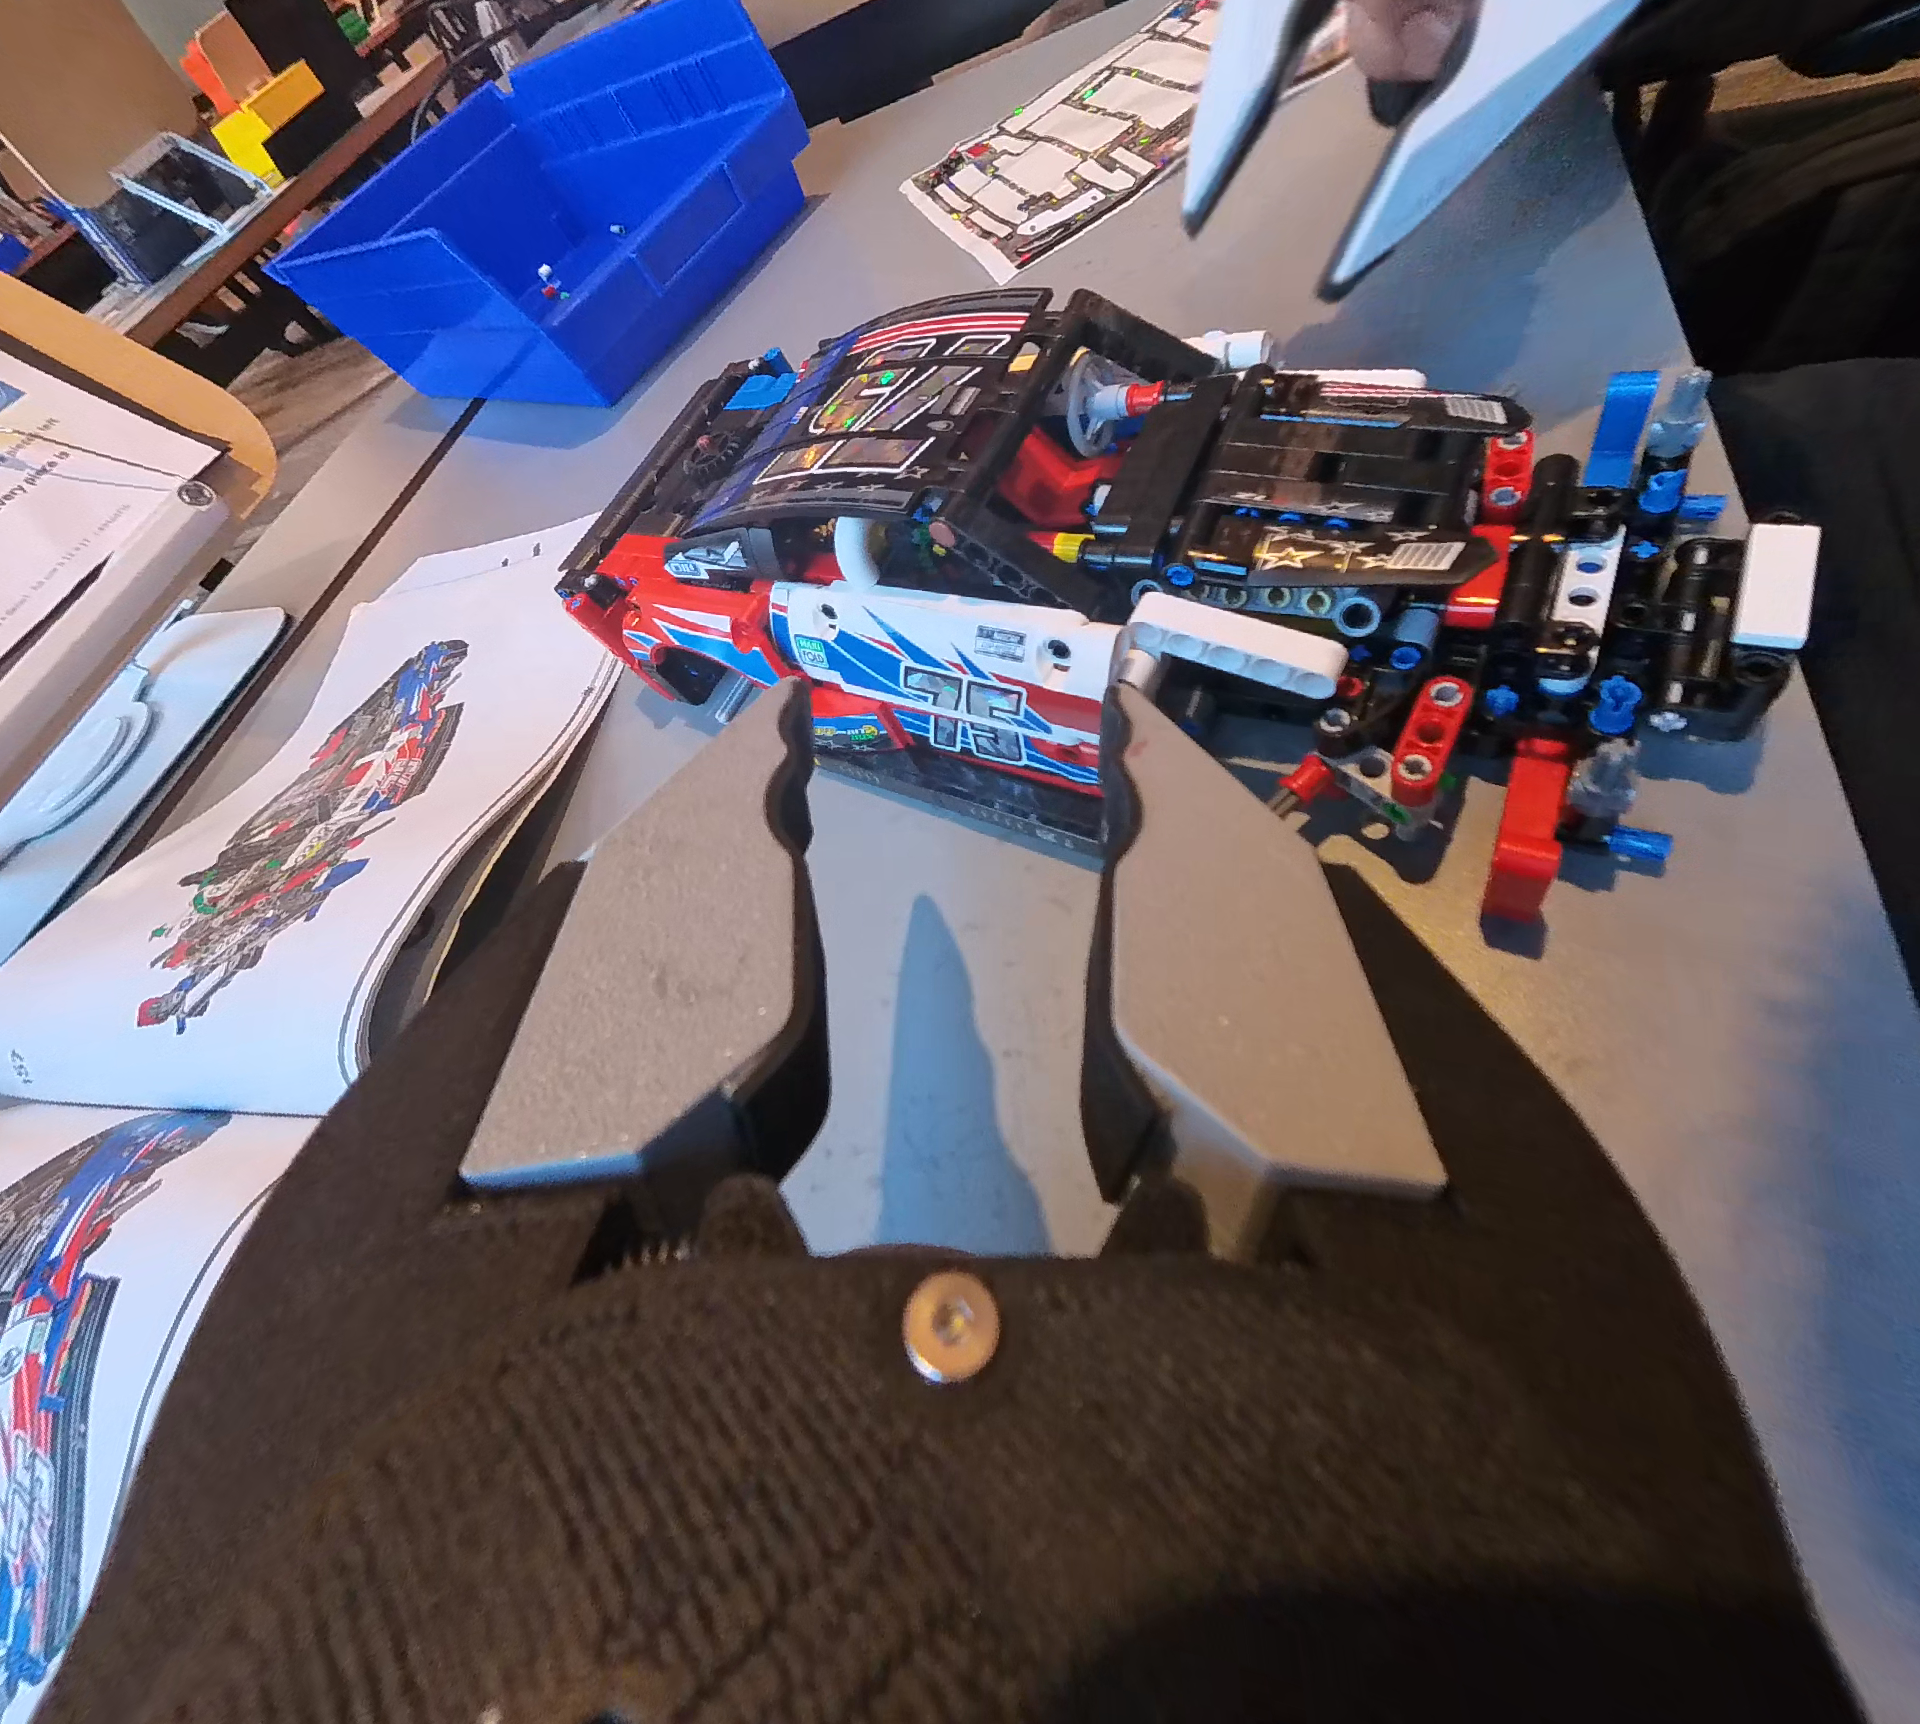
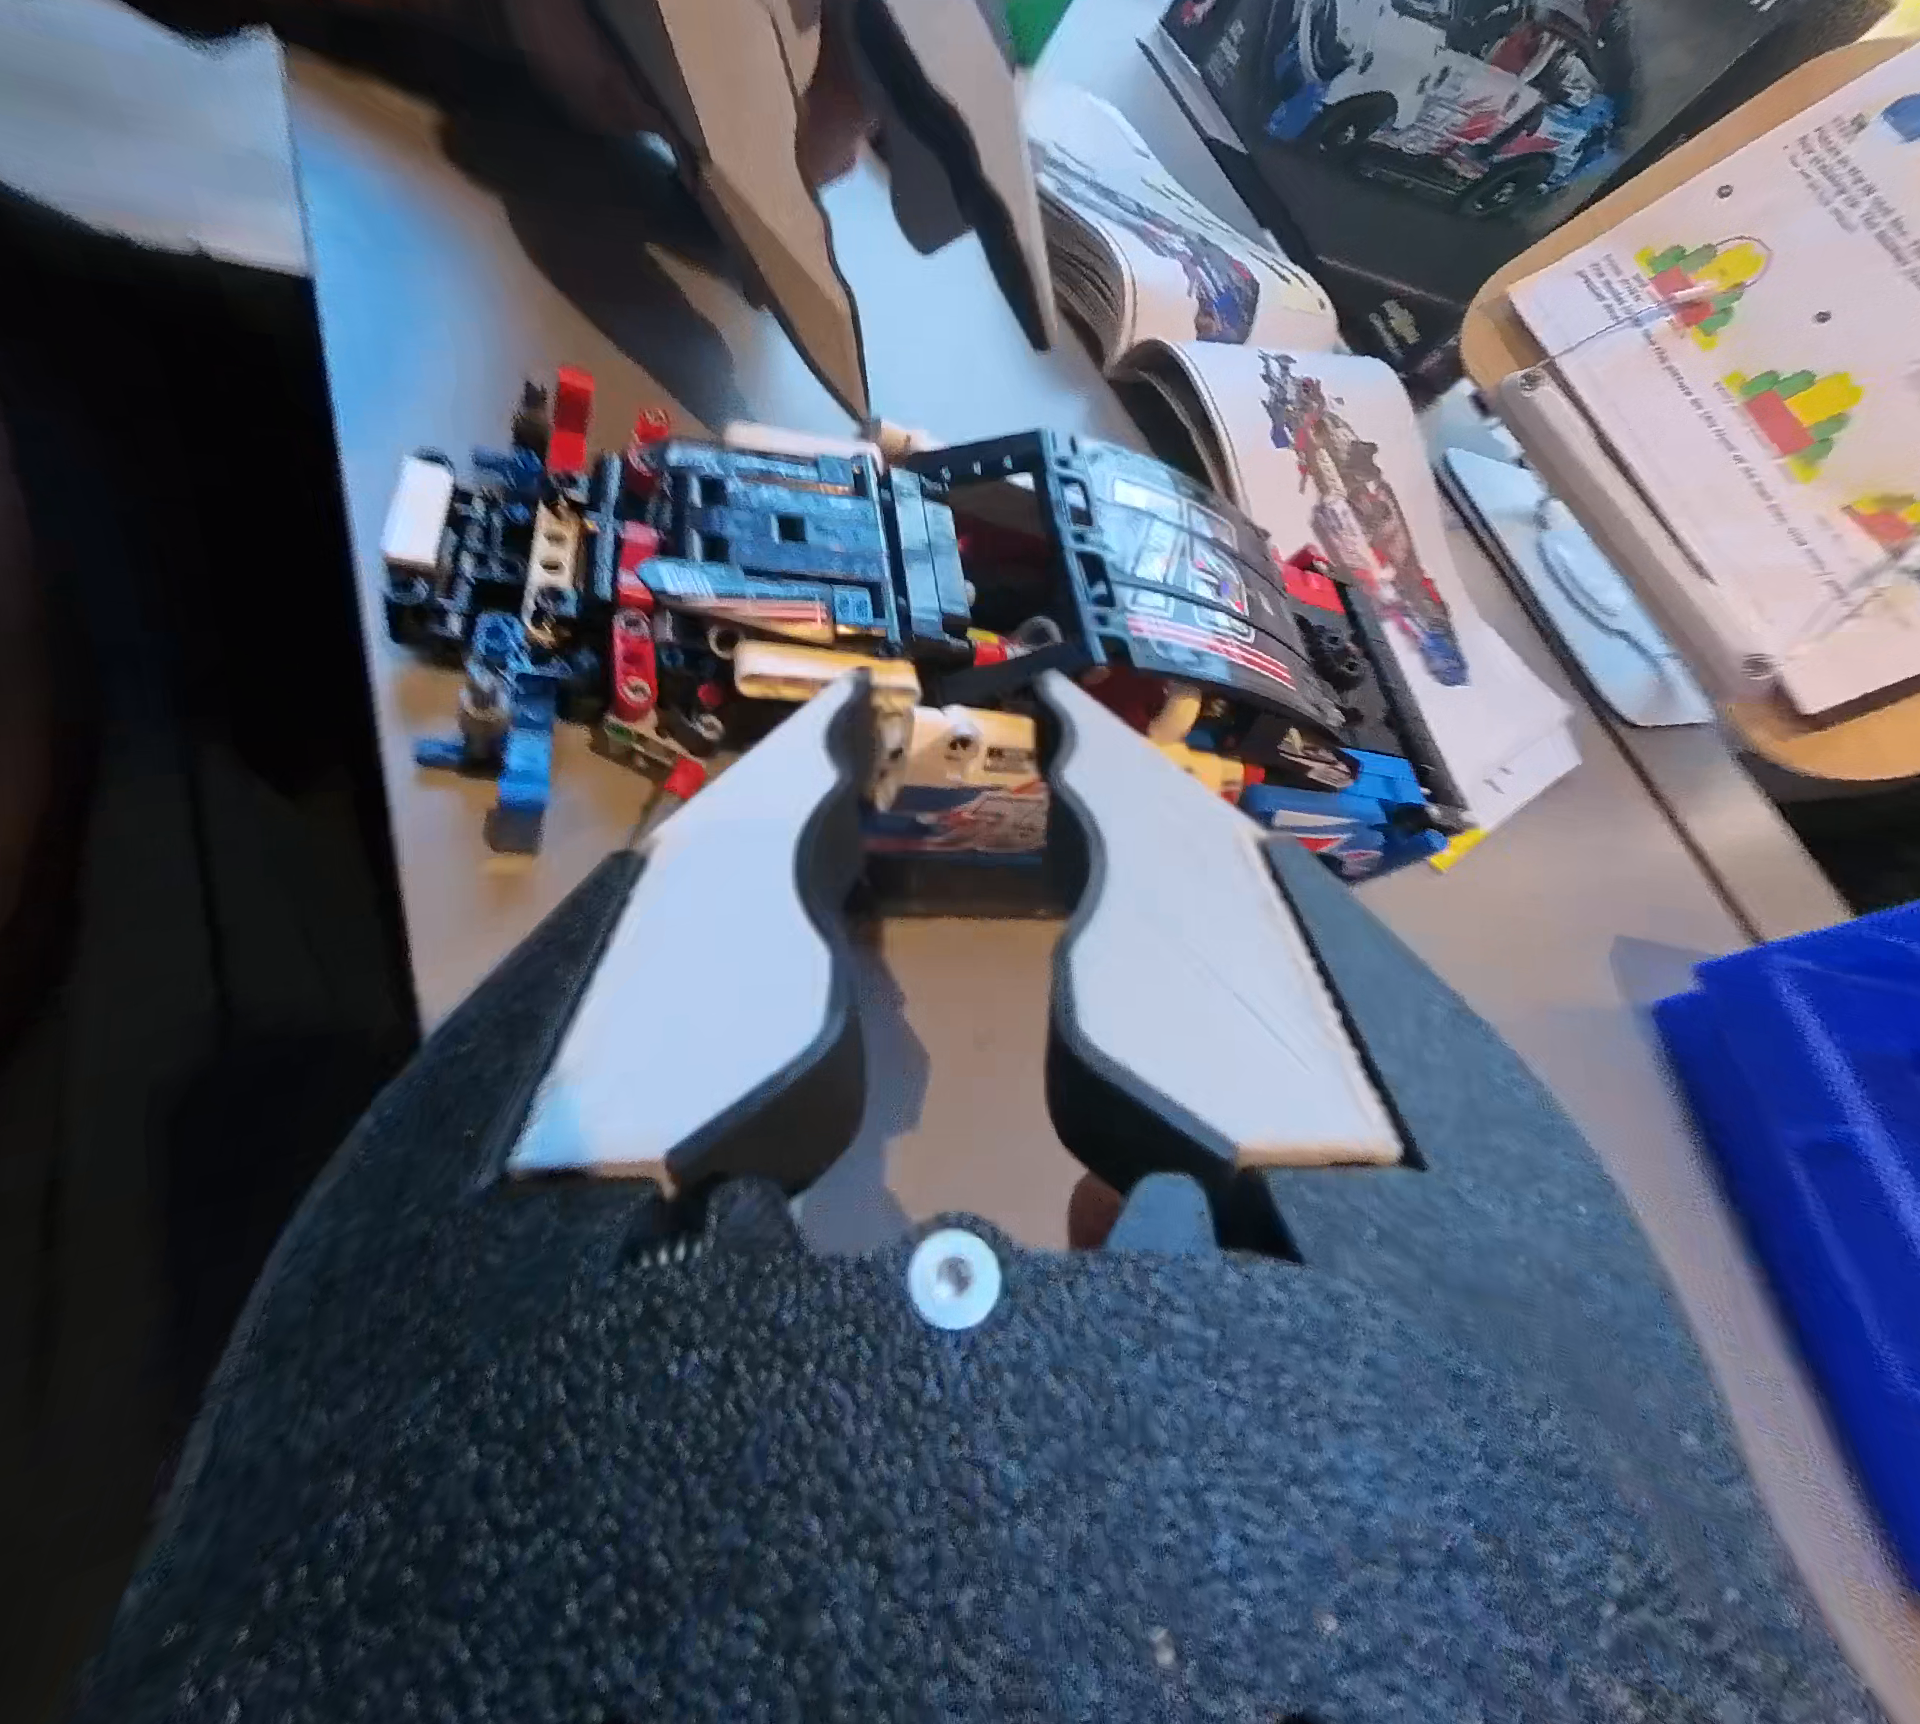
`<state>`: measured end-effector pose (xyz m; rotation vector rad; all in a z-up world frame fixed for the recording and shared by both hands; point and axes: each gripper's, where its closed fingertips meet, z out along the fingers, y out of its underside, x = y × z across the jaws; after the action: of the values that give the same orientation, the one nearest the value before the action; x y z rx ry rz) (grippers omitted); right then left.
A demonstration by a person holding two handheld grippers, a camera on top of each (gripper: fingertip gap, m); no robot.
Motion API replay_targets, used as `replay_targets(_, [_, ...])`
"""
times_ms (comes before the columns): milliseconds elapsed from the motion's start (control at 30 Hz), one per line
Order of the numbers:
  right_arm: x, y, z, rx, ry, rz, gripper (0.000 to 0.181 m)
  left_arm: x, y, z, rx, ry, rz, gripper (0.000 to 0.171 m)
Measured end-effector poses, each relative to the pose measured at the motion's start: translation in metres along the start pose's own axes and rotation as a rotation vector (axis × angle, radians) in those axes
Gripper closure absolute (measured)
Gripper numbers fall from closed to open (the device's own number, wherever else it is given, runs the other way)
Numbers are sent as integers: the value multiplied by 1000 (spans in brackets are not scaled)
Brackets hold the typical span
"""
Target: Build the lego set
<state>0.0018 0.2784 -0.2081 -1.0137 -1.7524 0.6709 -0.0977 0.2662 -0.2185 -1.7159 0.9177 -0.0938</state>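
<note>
1. While the part-built lego car (image 1: 1039, 552) lies mid-worktop (image 1: 1558, 1103), the left tool (image 1: 951, 718) hovers near its side, fingers apart and empty.
2. The right tool (image 2: 951, 708), likewise spread and empty, faces the opposite flank.
3. The open instruction booklet (image 1: 343, 833) lies just left for reference.

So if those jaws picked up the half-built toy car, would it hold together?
Probably only partly. The lego car looks rigid around its panelled cabin, but the open frame end has loosely protruding pins and beams that might pop off. No wheels show, so it would likely slide, not roll.
</note>
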Motion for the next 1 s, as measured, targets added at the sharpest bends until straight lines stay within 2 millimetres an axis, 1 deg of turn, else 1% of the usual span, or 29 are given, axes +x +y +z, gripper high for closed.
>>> replay_targets(67, [-5, -9, 1, 29, -48, 72, 124, 0, 0, 0, 0, -2, 5, 120])
replay_targets(100, [-9, -12, 2, 32, -70, 83, 120, 1, 0, 0, 0, -2, 9, 120])
replay_targets(167, [-18, -15, 5, 23, -87, 50, 120, 1, 0, 0, -2, -5, 20, 120])
replay_targets(300, [-32, -11, 17, -43, -96, -50, 120, 2, 0, 0, -4, -9, 33, 120])
replay_targets(400, [-33, -13, 24, -65, -67, -104, 127, 2, 0, 0, -4, -11, 36, 121])
replay_targets(500, [-32, -18, 27, -75, -37, -154, 130, 3, 0, 0, -3, -11, 40, 121])
replay_targets(533, [-31, -20, 27, -70, -21, -164, 130, 3, 0, 0, -3, -9, 42, 121])
replay_targets(600, [-26, -29, 24, -36, 17, -163, 138, 5, 0, 0, 0, -1, 48, 120])
replay_targets(667, [-17, -39, 20, 4, 69, -148, 145, 8, -1, -1, 5, 7, 53, 123])
replay_targets(733, [-5, -44, 18, 20, 115, -113, 147, 9, -2, -1, 11, 7, 58, 126])
replay_targets(867, [17, -43, 20, 5, 173, -23, 148, 11, -3, -1, 10, 7, 73, 130])
replay_targets(933, [25, -39, 23, -7, 183, 37, 148, 11, -3, -1, 10, 6, 73, 130])
replay_targets(1000, [28, -36, 25, 2, 163, 101, 146, 10, -3, -1, 9, 4, 67, 129])
